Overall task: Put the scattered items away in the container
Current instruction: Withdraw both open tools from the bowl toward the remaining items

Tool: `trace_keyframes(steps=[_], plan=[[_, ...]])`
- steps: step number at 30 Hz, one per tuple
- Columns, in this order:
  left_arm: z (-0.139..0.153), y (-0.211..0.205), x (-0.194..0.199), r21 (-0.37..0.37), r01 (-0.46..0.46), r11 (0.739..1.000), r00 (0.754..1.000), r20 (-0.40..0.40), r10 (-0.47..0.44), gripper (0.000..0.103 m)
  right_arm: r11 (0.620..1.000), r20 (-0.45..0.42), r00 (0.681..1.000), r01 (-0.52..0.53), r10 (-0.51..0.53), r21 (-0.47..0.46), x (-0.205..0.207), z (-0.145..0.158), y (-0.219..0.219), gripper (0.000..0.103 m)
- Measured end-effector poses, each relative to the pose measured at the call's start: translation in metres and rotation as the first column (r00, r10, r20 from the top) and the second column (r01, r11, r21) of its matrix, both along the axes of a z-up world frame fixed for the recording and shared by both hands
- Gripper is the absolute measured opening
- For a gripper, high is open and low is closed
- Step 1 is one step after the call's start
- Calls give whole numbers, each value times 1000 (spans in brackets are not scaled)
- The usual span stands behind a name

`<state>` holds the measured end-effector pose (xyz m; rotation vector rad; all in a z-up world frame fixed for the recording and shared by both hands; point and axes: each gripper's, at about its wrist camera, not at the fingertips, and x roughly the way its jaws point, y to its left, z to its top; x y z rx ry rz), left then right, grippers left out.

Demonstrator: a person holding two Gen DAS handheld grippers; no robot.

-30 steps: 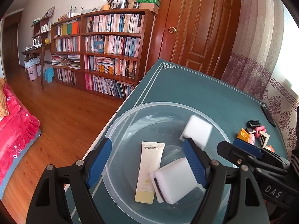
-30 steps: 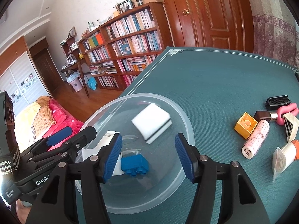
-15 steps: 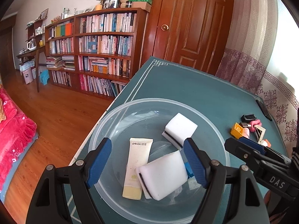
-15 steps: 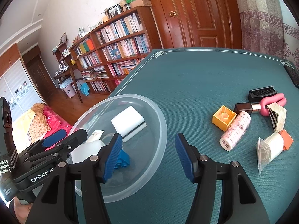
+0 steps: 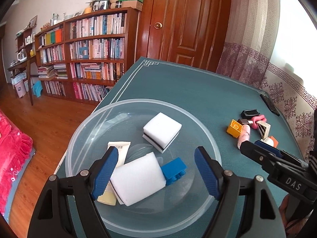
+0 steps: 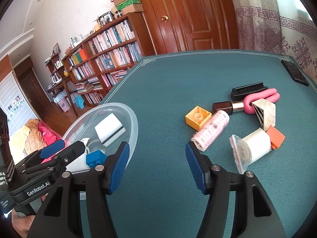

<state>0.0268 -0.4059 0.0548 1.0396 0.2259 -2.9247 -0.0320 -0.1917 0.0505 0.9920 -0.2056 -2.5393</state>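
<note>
Over the last second the right gripper (image 6: pixel 157 167) has swung away from the clear bowl (image 6: pixel 132 119), which then filled the middle of its view and now sits at the lower left of the frame; the scattered pile has slid from the right edge toward the centre right; the left view has drawn back a little, so the blue brick (image 5: pixel 174 170) shows in the bowl beside the near white sponge (image 5: pixel 138 180); I read this as one drop finished and the right side heading for the next pick. Left to right in the left wrist view: the cream tube (image 5: pixel 118 150) lies at the bowl's lower left, partly under the near sponge; the second sponge (image 5: pixel 162 130) lies further back in the bowl; the left gripper (image 5: pixel 156 172) hovers above the bowl with its fingers spread wide and nothing between them. In the right wrist view, left to right: the yellow brick (image 6: pixel 198 117) lies just beside the pink roller (image 6: pixel 211 132), which lies nearest the right fingertip; then the brown lipstick (image 6: pixel 225 107), the white roll in a bag (image 6: pixel 251 148), the black comb (image 6: pixel 248 90), the pink curved piece (image 6: pixel 261 99), the striped wedge (image 6: pixel 264 114) and the orange block (image 6: pixel 276 137) crowd the centre right; the right gripper points at bare green cloth (image 6: pixel 178 75), fingers wide apart and empty, low and short of the pile.
</note>
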Motion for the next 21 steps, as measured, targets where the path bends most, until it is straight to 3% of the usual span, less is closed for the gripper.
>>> trace_keyframes(steps=[21], plan=[[4,86,-10,-21,165,986,986,20,-165,83,977,-1,978,207,-207,48,11,-5,108,63]])
